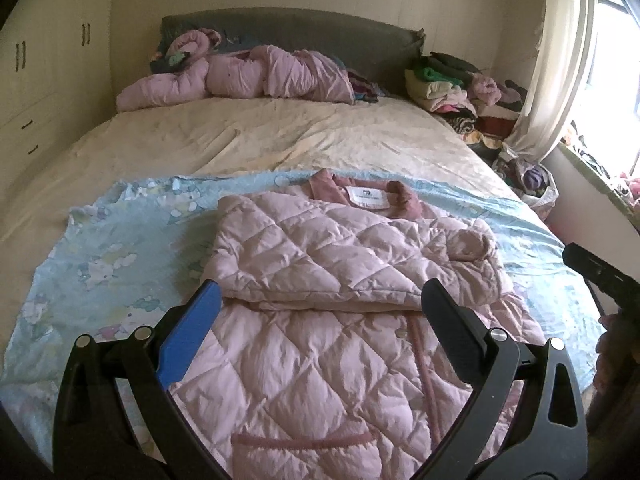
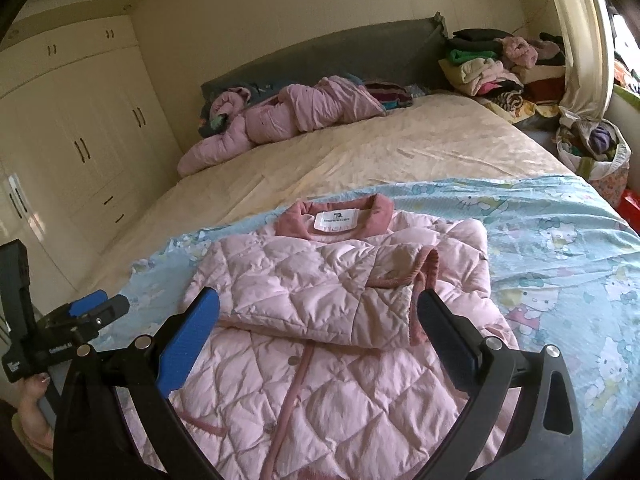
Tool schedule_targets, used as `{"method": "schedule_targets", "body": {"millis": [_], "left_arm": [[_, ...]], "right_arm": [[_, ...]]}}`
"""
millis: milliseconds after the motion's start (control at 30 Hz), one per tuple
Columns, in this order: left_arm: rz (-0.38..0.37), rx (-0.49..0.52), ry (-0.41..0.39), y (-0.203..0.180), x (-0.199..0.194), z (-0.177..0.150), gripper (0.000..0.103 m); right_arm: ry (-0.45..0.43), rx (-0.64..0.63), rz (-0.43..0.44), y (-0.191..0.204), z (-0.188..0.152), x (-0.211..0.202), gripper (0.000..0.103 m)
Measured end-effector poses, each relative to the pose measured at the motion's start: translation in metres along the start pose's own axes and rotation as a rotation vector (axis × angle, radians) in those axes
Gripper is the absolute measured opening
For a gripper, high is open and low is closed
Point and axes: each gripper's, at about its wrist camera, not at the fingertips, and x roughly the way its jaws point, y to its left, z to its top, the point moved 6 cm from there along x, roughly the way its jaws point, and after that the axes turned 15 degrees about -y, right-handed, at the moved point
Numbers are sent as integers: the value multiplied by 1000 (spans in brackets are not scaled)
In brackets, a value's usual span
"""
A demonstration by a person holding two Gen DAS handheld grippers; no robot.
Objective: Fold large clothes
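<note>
- Altogether, two grippers are seen: the left gripper (image 1: 320, 300) and the right gripper (image 2: 318, 306), each held with its jaws spread wide and nothing between them, above the near half of the jacket.
- One pink quilted jacket (image 1: 340, 248) is laid face up on the near part of the bed; both of its sleeves are folded across the chest, one over the other, and one white label (image 2: 335, 219) is shown inside the darker pink collar.
- One light blue cartoon-print sheet (image 2: 560, 240) is spread under the jacket, over the near end of the bed.
- One cream bed cover (image 1: 248, 136) is seen beyond the blue sheet, creased.
- One second pink padded garment (image 1: 240, 76) is left crumpled at the head of the bed, against one grey headboard (image 1: 320, 28).
- One heap of folded clothes (image 2: 488, 64) is piled beside the headboard's right end, near the curtain (image 1: 556, 80) and the window.
- One bag of clothes (image 2: 596, 152) is stood on the floor beside the bed on that side.
- One cream wardrobe (image 2: 80, 120) with dark handles is set along the left wall.
</note>
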Motion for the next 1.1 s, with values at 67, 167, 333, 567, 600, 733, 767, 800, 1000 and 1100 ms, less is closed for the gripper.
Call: {"method": "schedule_targets", "body": {"millis": [67,167,333,567,600,733,767,800,1000,1100], "left_arm": [[-3,-9,-6,0,-7,3,94],[-5,-13,-17,-1,-19,7,94],[8,13,-34,-6,-40,8,94],[19,38,-50,-12,-66,3,94],[20,39,-49,-12,-69,1,94],[17,47,-47,-15,-80,-7,94],[20,54,-47,-15,-83,-9,94],[23,65,-50,-17,-86,-11,94],[43,94,-42,-18,-97,-26,94],[44,97,-29,-17,-100,-34,94]], "right_arm": [[-12,4,2,0,3,-10,99],[-27,7,7,1,5,-25,99],[-46,2,20,5,7,-47,99],[-50,-10,31,9,1,-77,99],[-51,-12,30,9,0,-82,99],[-51,-15,32,9,-7,-100,99],[-49,-16,35,8,-8,-102,99],[-47,-18,37,8,-10,-105,99],[-48,-34,37,9,-18,-126,99],[-48,-36,41,8,-21,-134,99]]}}
